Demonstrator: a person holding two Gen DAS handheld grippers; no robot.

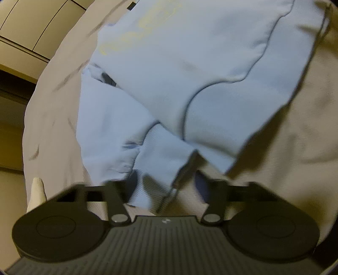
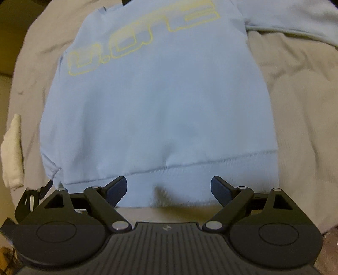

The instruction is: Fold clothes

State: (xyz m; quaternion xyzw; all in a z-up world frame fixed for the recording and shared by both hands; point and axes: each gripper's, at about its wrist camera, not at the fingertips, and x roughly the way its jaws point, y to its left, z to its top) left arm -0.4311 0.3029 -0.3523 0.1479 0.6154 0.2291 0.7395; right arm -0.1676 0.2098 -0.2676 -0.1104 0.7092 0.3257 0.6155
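**Sweatshirt partly folded, sleeve work left**

I see the grey bedcover (image 2: pixel 295 95) under everything. The light blue sweatshirt (image 2: pixel 160 101) lies on it, print up, body flat, hem toward me. One sleeve (image 1: pixel 243 118) is laid over the body; the other sleeve (image 2: pixel 295 19) stretches out to the side, so folding looks mid-way. My left gripper (image 1: pixel 166 186) has its jaws wide apart around a ribbed cuff (image 1: pixel 160 160), not clamped. My right gripper (image 2: pixel 169 188) hovers spread wide at the hem (image 2: pixel 190 169), holding nothing. White cloth (image 2: pixel 12 152) at the edge.
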